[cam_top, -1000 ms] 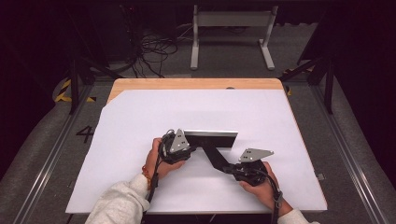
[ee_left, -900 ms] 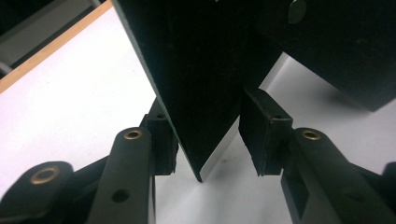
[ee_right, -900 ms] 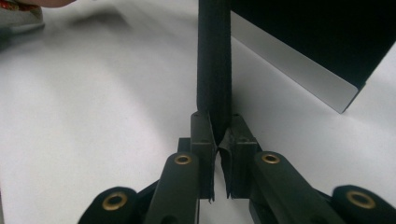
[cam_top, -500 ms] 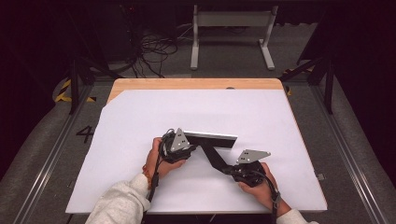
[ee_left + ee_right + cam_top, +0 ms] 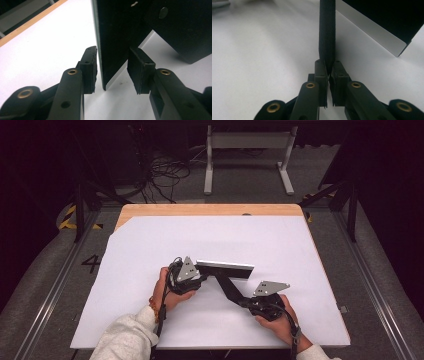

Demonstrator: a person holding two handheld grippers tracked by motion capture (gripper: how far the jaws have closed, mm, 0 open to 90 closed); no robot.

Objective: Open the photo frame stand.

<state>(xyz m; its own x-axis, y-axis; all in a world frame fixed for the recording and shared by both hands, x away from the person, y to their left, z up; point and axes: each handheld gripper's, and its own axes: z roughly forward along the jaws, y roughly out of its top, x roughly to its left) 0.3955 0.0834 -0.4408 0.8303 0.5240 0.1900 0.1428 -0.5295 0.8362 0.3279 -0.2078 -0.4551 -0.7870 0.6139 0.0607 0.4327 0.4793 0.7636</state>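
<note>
On the white-covered table (image 5: 150, 250), the left hand-held gripper (image 5: 111, 72) lies low, its jaws apart astride the flat black upright panel (image 5: 115, 37). Just right, the right hand-held gripper (image 5: 329, 75) pinches a thin black flap (image 5: 327, 30), pointing up-left.

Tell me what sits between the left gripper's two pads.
In the left gripper view, the edge of an upright black panel stands between the left gripper's pads, with a gap on each side.
</note>
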